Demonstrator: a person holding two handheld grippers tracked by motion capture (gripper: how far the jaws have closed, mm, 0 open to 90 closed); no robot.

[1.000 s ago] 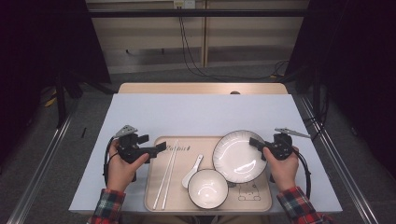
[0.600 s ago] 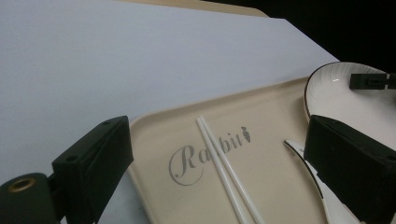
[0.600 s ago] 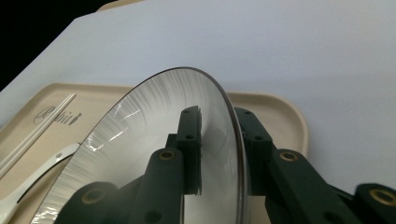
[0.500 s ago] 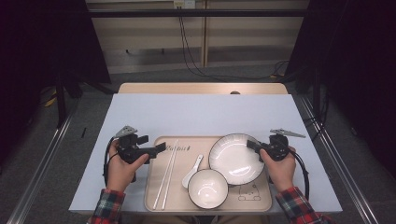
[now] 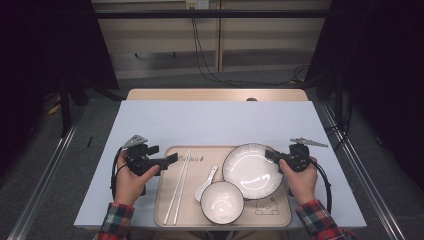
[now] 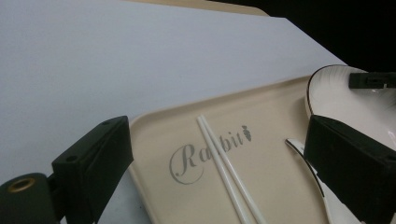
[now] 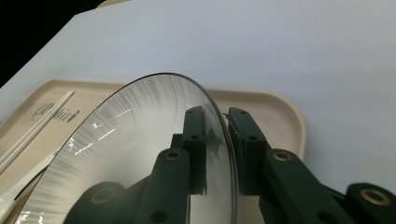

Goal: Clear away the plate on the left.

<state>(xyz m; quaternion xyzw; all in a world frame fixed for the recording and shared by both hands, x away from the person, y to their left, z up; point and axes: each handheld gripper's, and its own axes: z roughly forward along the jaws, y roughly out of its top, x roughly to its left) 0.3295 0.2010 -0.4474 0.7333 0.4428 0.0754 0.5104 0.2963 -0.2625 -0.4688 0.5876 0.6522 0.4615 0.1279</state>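
Plate [image 5: 252, 170] slid left over the tray [image 5: 280, 216], right hand-held gripper [image 5: 270, 155] clamped on its rim; left hand-held gripper [image 5: 172, 159] gapes apart.

A lab-style recording room: dark curtains [image 5: 45, 45] are hanging on both sides, cables [image 5: 200, 55] are trailing down a panelled wall, and metal rails [image 5: 45, 175] are flanking the table [image 5: 215, 120].

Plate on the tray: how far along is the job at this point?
Done: the right gripper has shut its jaws on the rim of the plate. In hand: the plate sits partly on the tray, tilted. Left: chopsticks, spoon and bowl lie untouched on the tray; the left gripper waits open at its edge.
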